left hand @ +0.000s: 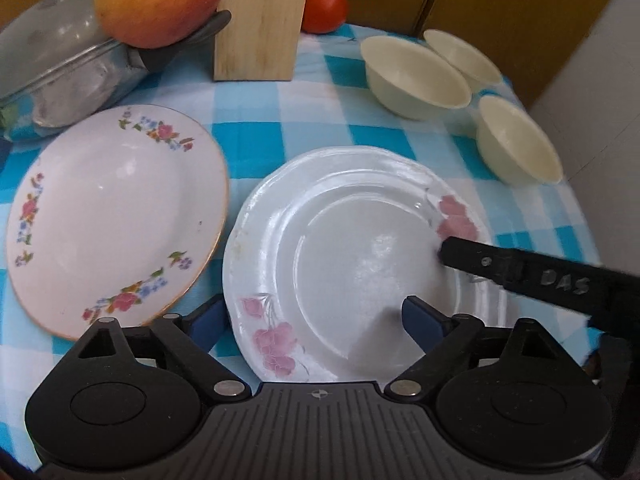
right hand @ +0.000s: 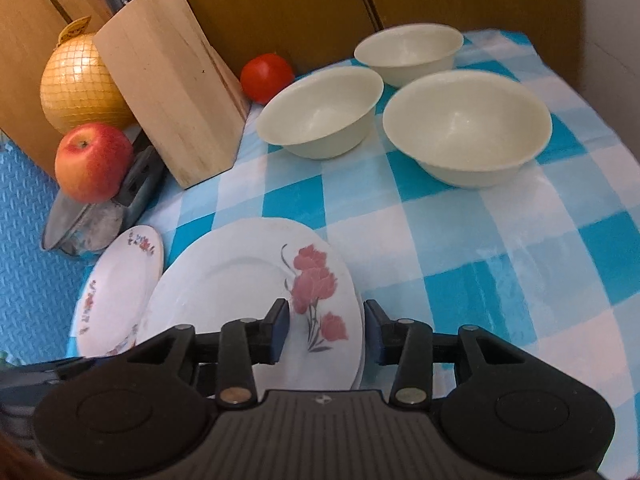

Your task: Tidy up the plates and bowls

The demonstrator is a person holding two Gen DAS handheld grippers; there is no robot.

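On the checked desk (right hand: pixel 520 264), a pink-rose plate (left hand: pixel 340 264) lies beside a floral-rimmed plate (left hand: pixel 116 216). Left gripper (left hand: pixel 316 316): jaws wide, straddling the rose plate's near rim without pressing. Right gripper (right hand: pixel 326 330): jaws narrower, either side of that plate's right edge, not gripping. Three cream bowls (right hand: pixel 468 128) stand behind.

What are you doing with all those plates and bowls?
A person is tidying dishes with tongs in each hand. Both pairs are at the pink-flowered plate on the checked tablecloth. The left tongs stand wide open around its near edge; the right tongs straddle its rim without pressing on it. It seems to lie on another plate. A plate with small flowers sits beside it, and three cream bowls wait farther back, not yet stacked.
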